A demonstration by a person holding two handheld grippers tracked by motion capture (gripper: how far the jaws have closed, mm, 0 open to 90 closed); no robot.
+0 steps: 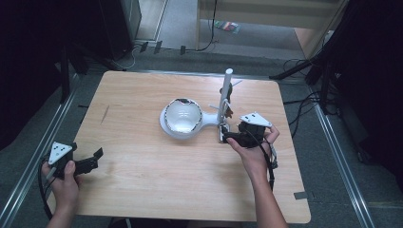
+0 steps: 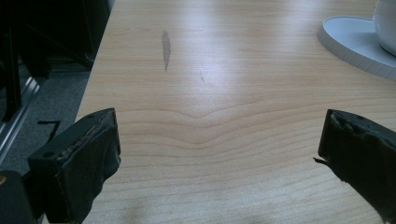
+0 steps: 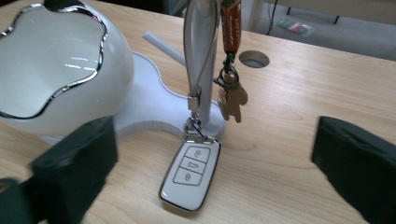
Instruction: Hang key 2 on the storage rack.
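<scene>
No readable text, brand or number from my end. Only signs I get: three button icons on the white car key fob (image 3: 190, 174), too small and blurred to make out. Keyring tag (image 3: 231, 21) shows a pattern I can't read.

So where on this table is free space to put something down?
The wide strip of table between the left gripper and the white stand is bare, as is the near edge. It is crowded at the post, where the key fob lies before the open right gripper.
</scene>
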